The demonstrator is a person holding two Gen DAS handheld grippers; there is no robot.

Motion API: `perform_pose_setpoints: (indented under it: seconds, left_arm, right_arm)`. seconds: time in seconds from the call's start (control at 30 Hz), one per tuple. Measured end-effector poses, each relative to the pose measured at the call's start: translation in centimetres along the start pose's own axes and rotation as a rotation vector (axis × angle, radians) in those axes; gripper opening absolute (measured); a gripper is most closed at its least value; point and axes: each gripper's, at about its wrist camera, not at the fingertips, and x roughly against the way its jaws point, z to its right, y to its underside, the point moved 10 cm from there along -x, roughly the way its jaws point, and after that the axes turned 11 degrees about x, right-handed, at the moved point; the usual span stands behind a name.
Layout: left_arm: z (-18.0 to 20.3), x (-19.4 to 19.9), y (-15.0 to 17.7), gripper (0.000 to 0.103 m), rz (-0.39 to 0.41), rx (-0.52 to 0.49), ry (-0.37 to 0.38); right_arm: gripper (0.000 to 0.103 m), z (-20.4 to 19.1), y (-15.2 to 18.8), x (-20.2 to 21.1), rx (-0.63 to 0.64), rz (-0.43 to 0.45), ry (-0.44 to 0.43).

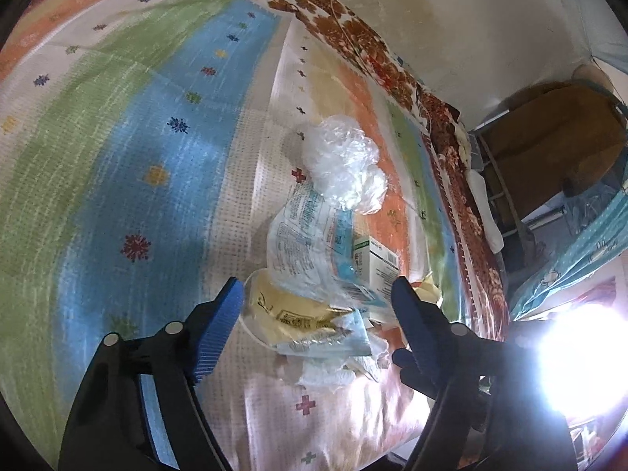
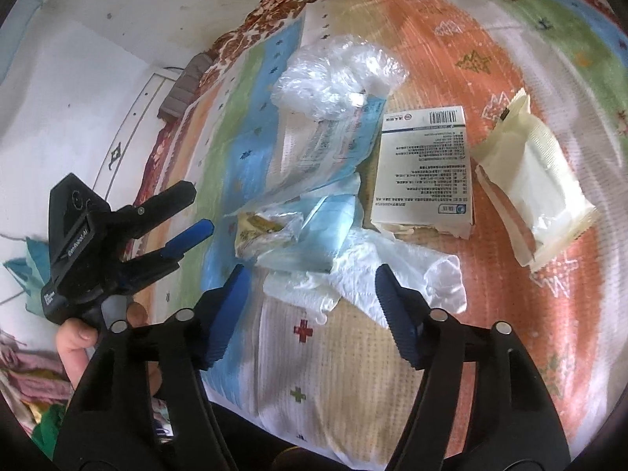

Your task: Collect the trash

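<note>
Trash lies in a pile on a striped bedspread (image 2: 392, 373). There is a crumpled clear plastic bag (image 2: 333, 74), a blue printed wrapper (image 2: 325, 149), a white carton box (image 2: 426, 168), a cream wrapper (image 2: 537, 184), a yellow wrapper (image 2: 263, 227) and a crumpled white tissue (image 2: 373, 271). My right gripper (image 2: 310, 294) is open, its jaws on either side of the tissue. My left gripper (image 1: 318, 294) is open around the yellow wrapper (image 1: 290, 314) and blue wrapper (image 1: 306, 243); it also shows at the left of the right wrist view (image 2: 188, 212).
A floral brown blanket (image 1: 463, 204) runs along the bed's far edge by a white wall (image 1: 451, 19). A dark cabinet (image 1: 549, 149) stands beyond the bed. A bright light glare (image 1: 581, 361) fills the lower right. Clothes (image 2: 35, 392) lie below the bed at left.
</note>
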Motion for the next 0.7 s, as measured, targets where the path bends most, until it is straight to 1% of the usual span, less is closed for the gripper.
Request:
perform_pose_setpoints:
  seconds: [0.1,0.17,0.33,0.5,0.7]
  left_arm:
    - [-0.5,-0.5,-0.2,0.068,-0.015,0.012,-0.005]
    - [-0.7,-0.6,-0.3,0.066,-0.018,0.017,0.0]
    - [-0.9,-0.9,-0.6,0.06,-0.02,0.029,0.012]
    - [-1.0,-1.3,-1.0,0.057,-0.021,0.042,0.016]
    - [-1.4,-2.2,-0.8,0.047,-0.041,0.057,0.017]
  right_arm:
    - [0.056,0.2,-0.1,-0.7,-0.039,-0.005,-0.029]
    - [0.055,0.2,-0.2,-1.1,-0.056,-0.009,-0.046]
    - [0.049,0.4,-0.2,-2.2,-0.074,-0.02,-0.057]
    - [0.046,-0.1,-0.4,-3.0,-0.084,-0.027,-0.089]
    - [0.036,-0.6,-0.4,-3.9,-0.088,-0.037,-0.094]
